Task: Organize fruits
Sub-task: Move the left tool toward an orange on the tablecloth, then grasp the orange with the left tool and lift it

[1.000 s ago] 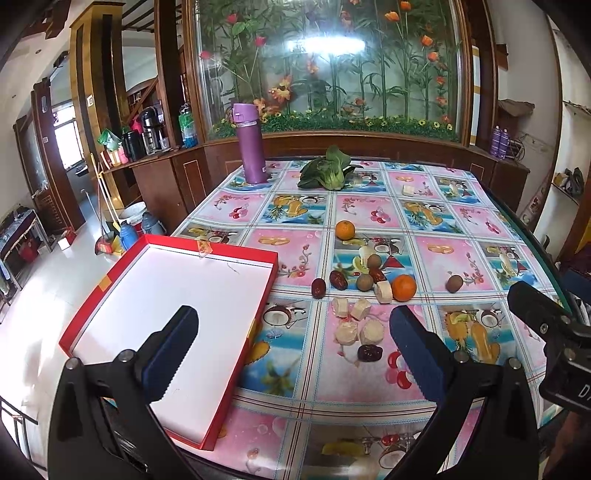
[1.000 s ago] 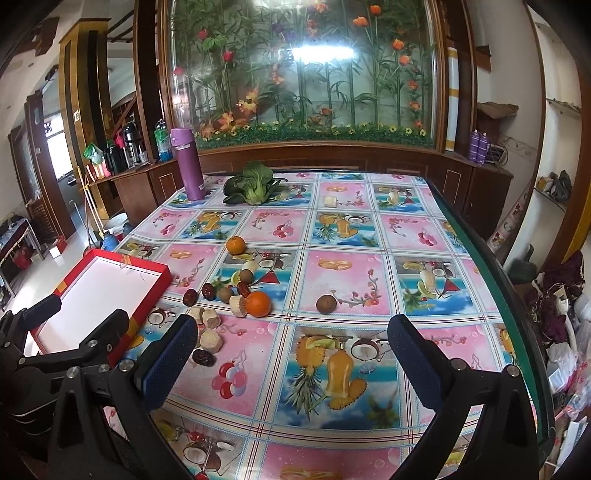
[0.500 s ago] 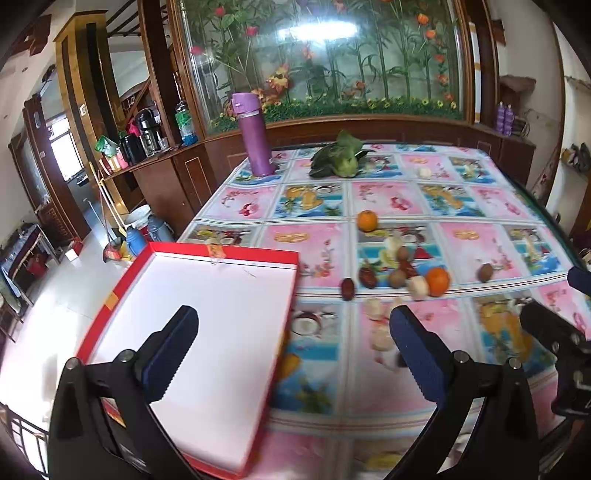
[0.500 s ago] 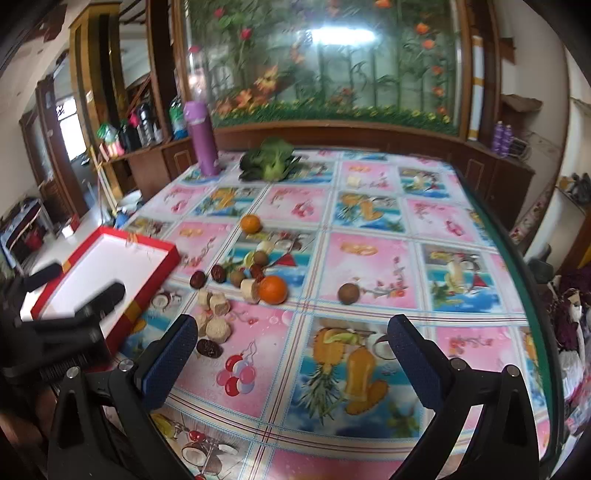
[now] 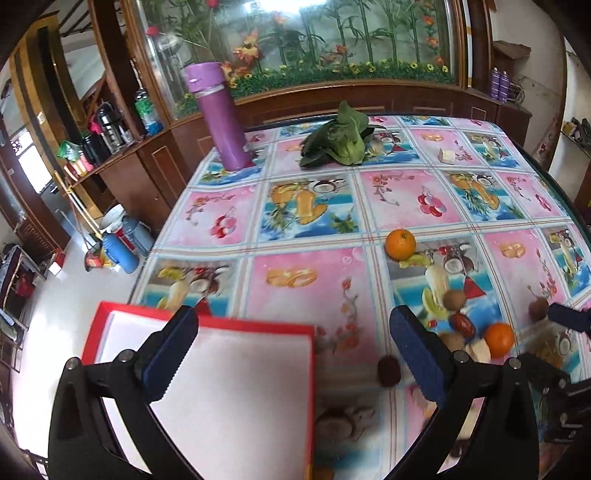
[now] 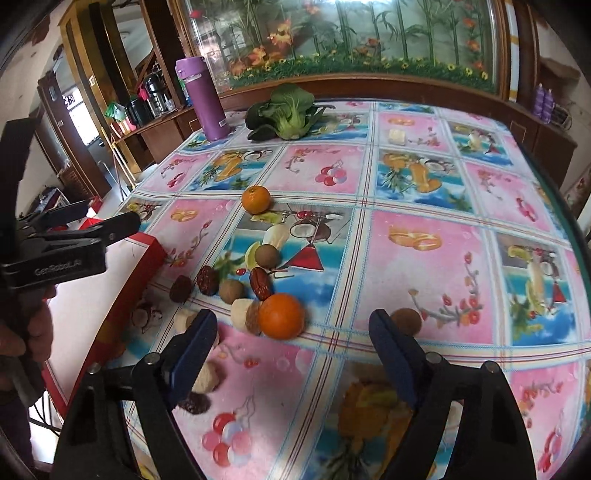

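The red tray [image 5: 207, 325] runs off the bottom edge of the left wrist view, its near half unseen. In the right wrist view, the right gripper's fingers [image 6: 192, 350] cover part of a pale slice [image 6: 207, 376] (kind unclear) and a brown fruit [image 6: 406, 321].

Purple flask [image 5: 218, 118] upright at the far left corner of the surface [image 5: 317, 280], which carries a fruit-print cloth. Leafy green vegetable [image 5: 340, 142] lying near the far edge, right of the flask. Behind: a glass panel with artificial flowers [image 6: 332, 33].
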Demonstrator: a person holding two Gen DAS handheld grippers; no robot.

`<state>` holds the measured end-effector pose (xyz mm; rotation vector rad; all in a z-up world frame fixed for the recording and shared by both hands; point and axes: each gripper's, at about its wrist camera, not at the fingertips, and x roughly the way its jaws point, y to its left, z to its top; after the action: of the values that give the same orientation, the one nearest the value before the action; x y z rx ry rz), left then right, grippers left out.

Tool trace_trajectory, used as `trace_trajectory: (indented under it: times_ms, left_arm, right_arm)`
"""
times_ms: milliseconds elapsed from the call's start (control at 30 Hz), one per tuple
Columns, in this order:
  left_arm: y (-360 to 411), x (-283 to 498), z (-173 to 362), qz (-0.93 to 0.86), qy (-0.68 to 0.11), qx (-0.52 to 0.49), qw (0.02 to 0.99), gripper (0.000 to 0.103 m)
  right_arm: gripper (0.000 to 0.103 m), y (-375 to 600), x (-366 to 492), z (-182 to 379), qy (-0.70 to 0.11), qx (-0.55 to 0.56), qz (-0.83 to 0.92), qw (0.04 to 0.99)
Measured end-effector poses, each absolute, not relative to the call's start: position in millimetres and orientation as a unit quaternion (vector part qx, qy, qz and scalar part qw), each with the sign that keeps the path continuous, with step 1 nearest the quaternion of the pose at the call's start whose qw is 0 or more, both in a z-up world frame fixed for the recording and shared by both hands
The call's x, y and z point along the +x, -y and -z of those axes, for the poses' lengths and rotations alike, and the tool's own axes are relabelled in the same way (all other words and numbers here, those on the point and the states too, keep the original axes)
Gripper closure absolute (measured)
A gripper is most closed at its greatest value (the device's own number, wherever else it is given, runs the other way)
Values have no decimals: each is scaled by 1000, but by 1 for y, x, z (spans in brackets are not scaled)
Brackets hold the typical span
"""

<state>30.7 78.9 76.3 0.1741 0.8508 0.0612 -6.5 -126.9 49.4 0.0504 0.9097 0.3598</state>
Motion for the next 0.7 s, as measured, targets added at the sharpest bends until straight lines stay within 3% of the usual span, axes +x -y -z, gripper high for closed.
trace_trajectory:
  times_ms: [133, 700]
  left_arm:
    - [-63, 59, -67, -14, -421, 91, 902, 0]
    - [-21, 132, -24, 46, -472, 85, 876, 0]
  right_arm:
    - [30, 134, 7, -39, -454, 54, -185, 870]
    - [37, 156, 19, -24, -464, 117, -203, 855]
